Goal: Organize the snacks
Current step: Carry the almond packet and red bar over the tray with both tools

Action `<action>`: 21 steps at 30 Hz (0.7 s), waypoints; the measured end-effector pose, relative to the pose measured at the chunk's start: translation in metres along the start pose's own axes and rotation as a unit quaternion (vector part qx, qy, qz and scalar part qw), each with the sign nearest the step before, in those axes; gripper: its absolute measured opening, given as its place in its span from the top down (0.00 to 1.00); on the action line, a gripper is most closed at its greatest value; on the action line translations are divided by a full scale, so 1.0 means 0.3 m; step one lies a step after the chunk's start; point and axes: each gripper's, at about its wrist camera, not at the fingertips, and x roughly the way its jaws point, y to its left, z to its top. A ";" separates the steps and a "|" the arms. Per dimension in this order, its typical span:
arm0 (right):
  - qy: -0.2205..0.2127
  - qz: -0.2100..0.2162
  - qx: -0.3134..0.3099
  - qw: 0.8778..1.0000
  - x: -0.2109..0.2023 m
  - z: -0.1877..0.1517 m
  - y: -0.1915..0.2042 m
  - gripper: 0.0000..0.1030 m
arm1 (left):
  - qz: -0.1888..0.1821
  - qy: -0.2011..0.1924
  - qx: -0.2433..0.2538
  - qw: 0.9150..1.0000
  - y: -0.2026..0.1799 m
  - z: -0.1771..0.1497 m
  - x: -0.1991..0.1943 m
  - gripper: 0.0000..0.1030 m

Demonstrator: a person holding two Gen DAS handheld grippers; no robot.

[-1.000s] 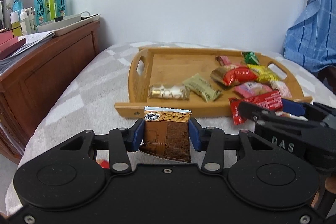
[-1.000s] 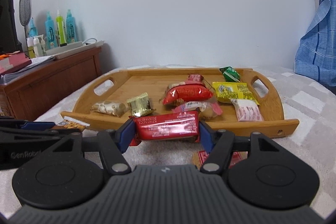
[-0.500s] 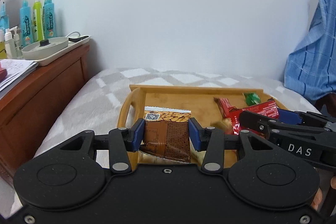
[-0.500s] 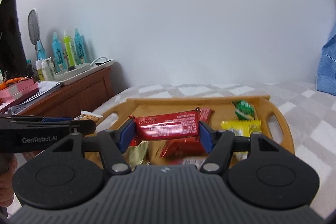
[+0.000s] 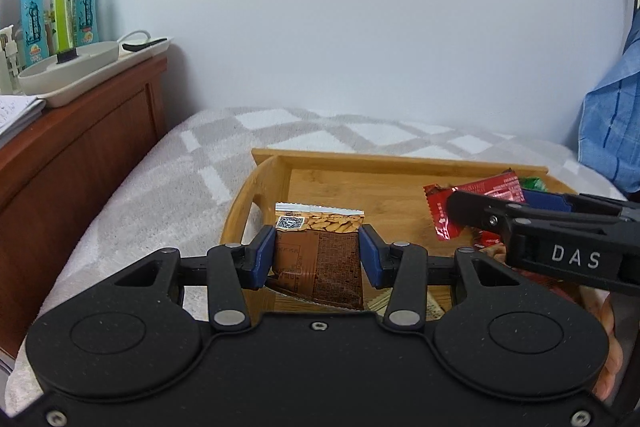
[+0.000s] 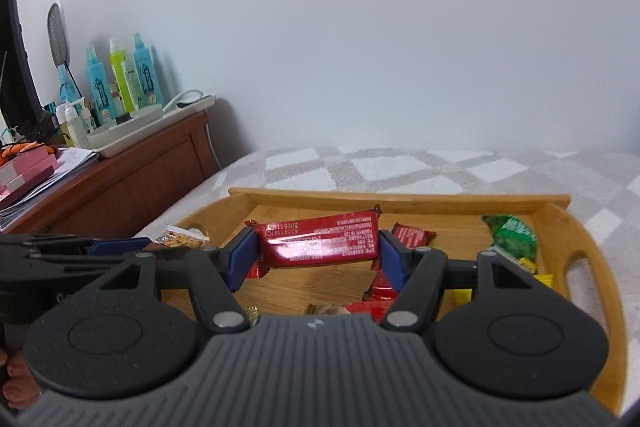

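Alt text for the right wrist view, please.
The right gripper holds a red snack bar crosswise over a wooden tray of snacks on a checked blanket; the left gripper with an almond packet is alongside.

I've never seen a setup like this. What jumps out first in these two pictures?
Two hand-held grippers side by side, each clamping a snack above a wooden tray on a checked blanket. The left gripper holds a brown almond packet; the right gripper holds a long red snack bar. At the left, bright spray bottles stand on a wooden cabinet.
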 end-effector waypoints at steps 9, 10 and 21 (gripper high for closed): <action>0.020 -0.005 0.008 1.000 0.063 -0.013 -0.019 0.34 | -0.001 0.008 0.011 1.000 -0.018 -0.025 0.059 0.58; 0.022 -0.007 0.008 1.000 0.068 -0.015 -0.020 0.34 | -0.001 0.009 0.012 1.000 -0.020 -0.026 0.063 0.58; 0.030 -0.011 0.013 0.999 0.083 -0.020 -0.030 0.31 | -0.002 0.017 0.017 1.000 -0.024 -0.039 0.093 0.58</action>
